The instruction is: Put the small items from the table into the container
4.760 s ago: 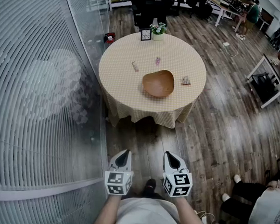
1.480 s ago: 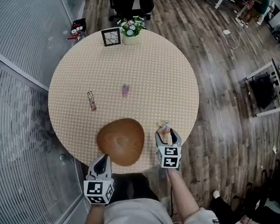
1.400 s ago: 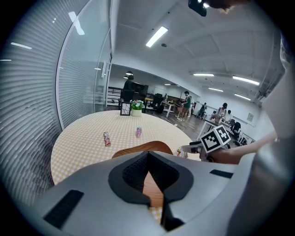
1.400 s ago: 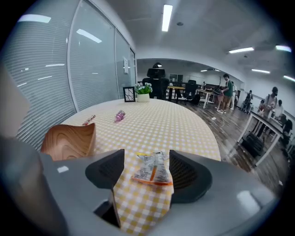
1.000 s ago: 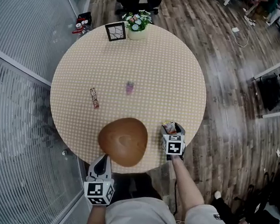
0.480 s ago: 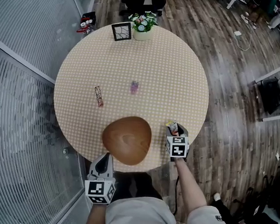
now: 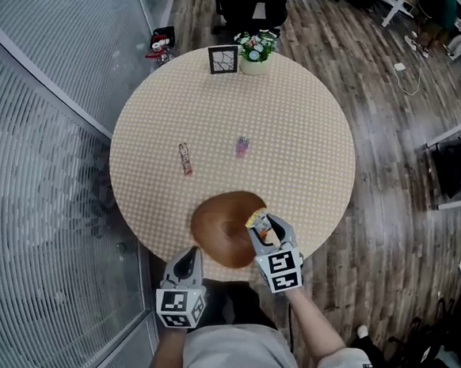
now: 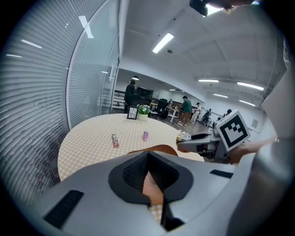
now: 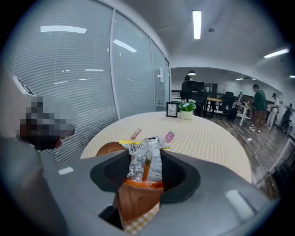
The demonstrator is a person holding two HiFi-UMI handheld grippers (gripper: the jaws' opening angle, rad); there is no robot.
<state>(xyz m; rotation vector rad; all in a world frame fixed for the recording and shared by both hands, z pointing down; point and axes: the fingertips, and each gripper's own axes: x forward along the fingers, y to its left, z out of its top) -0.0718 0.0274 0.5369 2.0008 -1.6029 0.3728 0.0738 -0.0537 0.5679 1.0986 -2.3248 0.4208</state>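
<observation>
1. Snack packet point(image 7: 255, 218) is clamped between the jaws of the right gripper point(image 7: 263, 228), lower centre of the head view, over the right rim of the wooden bowl point(image 7: 215, 227)
2. Left gripper point(image 7: 186, 261): jaws closed, nothing between them, lower left, at the table point(image 7: 313, 146) edge
3. Brown wrapped bar point(image 7: 186, 158) and pink sweet point(image 7: 242, 147) lie on the table mid-frame, apart from the bowl

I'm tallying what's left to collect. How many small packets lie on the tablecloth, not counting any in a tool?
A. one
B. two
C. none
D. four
B: a reddish packet and a pink packet lie on the tablecloth, while the right tool grips a snack packet above the wooden bowl.
</observation>
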